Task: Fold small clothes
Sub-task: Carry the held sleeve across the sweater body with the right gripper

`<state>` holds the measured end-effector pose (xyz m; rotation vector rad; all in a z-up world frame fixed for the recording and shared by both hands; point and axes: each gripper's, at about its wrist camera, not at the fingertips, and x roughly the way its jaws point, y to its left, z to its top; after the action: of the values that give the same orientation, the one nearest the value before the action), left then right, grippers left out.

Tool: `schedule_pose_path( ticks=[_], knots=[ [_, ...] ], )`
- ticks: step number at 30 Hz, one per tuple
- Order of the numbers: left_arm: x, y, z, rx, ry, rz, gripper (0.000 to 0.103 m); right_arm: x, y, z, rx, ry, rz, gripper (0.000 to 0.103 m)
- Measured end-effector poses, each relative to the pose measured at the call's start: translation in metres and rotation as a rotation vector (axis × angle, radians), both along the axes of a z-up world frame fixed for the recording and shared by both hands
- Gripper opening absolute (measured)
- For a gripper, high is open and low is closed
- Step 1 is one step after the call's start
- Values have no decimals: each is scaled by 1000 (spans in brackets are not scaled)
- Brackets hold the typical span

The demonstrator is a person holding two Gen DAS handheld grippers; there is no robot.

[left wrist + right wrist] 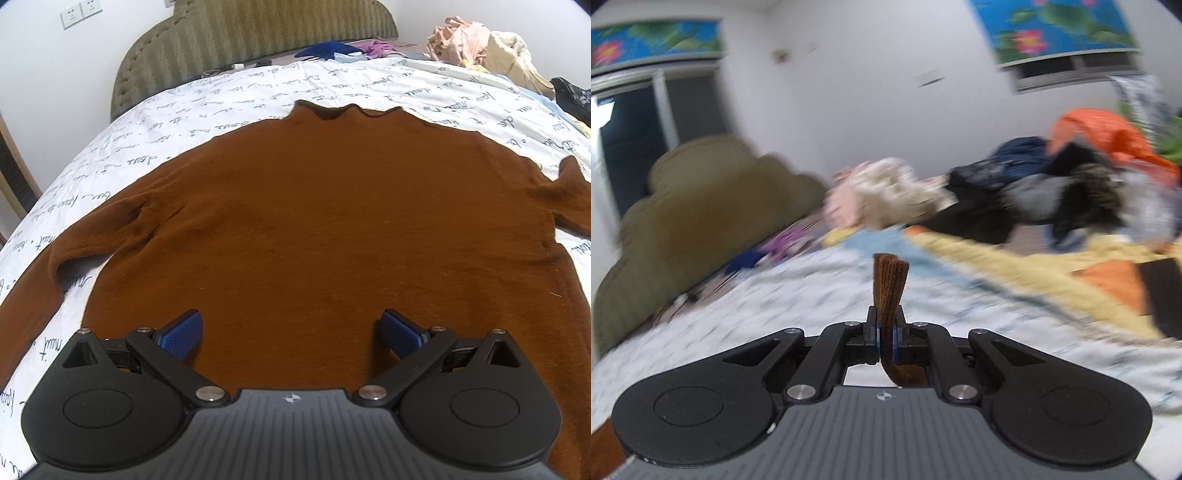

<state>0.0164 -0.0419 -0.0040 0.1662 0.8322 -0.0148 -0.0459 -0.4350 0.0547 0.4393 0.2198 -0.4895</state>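
Note:
A brown knit sweater [317, 221] lies flat on the white printed bed sheet [207, 110], collar at the far side, one sleeve spread to the left, the other to the right edge. My left gripper [291, 328] is open, its blue pads [181, 334] wide apart just above the sweater's lower body. My right gripper [885, 338] is shut on a ribbed brown cuff of the sweater [889, 286], which sticks up between the jaws. The right wrist view is blurred.
An olive padded headboard [258, 40] stands at the far end of the bed. Piles of loose clothes [1052, 181] lie on the bed's far right side, also seen in the left wrist view [487, 48]. A yellow and orange blanket [1015, 269] lies beside the sheet.

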Motion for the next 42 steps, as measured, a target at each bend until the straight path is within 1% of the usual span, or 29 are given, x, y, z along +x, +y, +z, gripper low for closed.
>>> schedule_pose_path(
  ticks=[5, 6, 14, 22, 30, 42],
  knots=[
    [2, 14, -1, -21, 7, 34, 103, 29, 45, -1, -15, 39, 129, 11],
    [2, 16, -2, -26, 5, 38, 103, 32, 52, -3, -25, 60, 153, 11],
    [2, 23, -4, -36, 7, 45, 103, 50, 103, -16, -10, 97, 260, 11],
    [1, 29, -4, -35, 3, 47, 103, 80, 154, -14, 9, 113, 388, 11],
    [-2, 38, -2, -35, -5, 57, 103, 115, 192, -13, 11, 163, 473, 11],
    [-4, 51, -3, -54, -1, 75, 103, 144, 241, -12, -5, 202, 568, 11]
  ],
)
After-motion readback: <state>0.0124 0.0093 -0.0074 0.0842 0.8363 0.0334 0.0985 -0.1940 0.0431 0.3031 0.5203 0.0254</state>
